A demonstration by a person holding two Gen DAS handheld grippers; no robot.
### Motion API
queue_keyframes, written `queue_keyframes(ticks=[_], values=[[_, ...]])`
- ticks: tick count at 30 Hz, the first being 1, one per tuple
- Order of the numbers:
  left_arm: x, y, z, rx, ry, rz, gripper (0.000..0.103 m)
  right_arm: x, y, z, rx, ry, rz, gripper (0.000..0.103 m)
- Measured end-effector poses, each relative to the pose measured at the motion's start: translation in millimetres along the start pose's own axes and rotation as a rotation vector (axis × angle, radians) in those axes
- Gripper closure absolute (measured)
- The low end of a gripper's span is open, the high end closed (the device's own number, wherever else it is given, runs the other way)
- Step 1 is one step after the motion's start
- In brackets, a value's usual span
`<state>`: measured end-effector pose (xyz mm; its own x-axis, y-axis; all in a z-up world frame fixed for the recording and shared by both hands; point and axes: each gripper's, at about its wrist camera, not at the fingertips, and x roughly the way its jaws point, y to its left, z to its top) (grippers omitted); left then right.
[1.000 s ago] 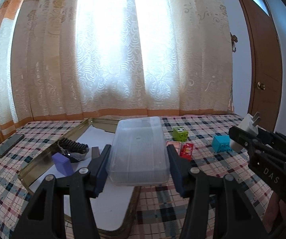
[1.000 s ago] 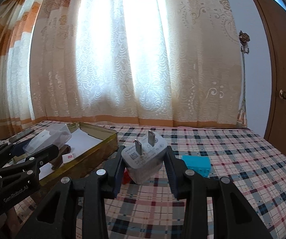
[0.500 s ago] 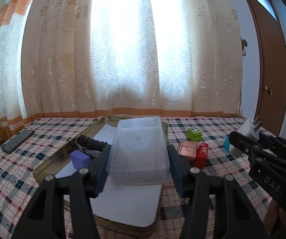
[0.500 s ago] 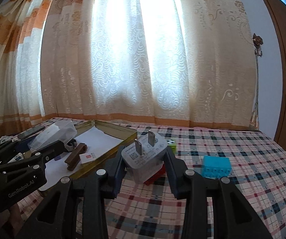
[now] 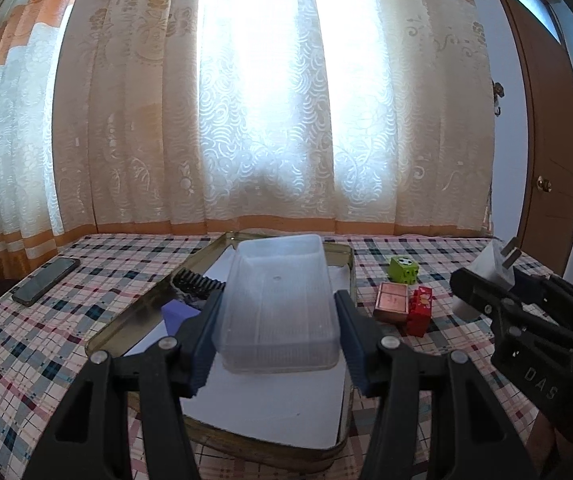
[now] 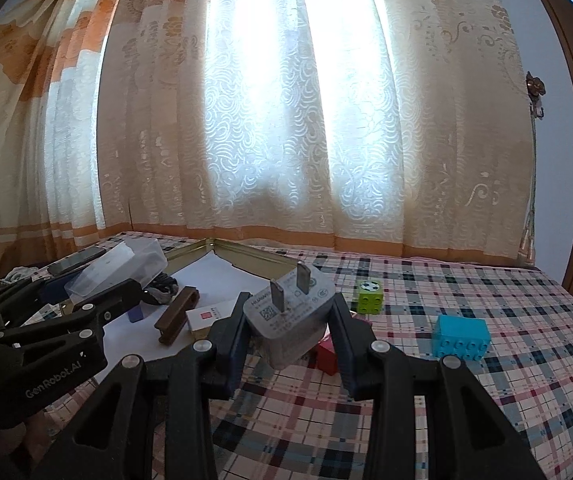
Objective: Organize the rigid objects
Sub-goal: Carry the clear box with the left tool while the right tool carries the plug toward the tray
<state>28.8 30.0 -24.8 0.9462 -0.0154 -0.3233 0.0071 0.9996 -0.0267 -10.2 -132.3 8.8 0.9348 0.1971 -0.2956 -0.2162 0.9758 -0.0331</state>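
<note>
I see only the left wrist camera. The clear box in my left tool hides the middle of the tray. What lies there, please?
Observer: A brown piece lies inside the tray, hidden from you by the clear box.
Operator: Is anything beside it?
Observer: Yes, a small white box with a red mark lies next to it, on the side toward the right tool.
Operator: And what is behind the right tool?
Observer: A blue block stands on the checked cloth, outside the tray, to the right of the charger that this tool holds.
</note>
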Motion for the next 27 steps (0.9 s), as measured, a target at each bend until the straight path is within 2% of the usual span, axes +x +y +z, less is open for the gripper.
queue_keyframes(ticks=[27], values=[[-2.9, 34.7, -1.6, -0.041, -0.002, 0.042, 0.049, 7.5, 27.7, 1.9, -0.033, 0.011, 0.057, 0.062]])
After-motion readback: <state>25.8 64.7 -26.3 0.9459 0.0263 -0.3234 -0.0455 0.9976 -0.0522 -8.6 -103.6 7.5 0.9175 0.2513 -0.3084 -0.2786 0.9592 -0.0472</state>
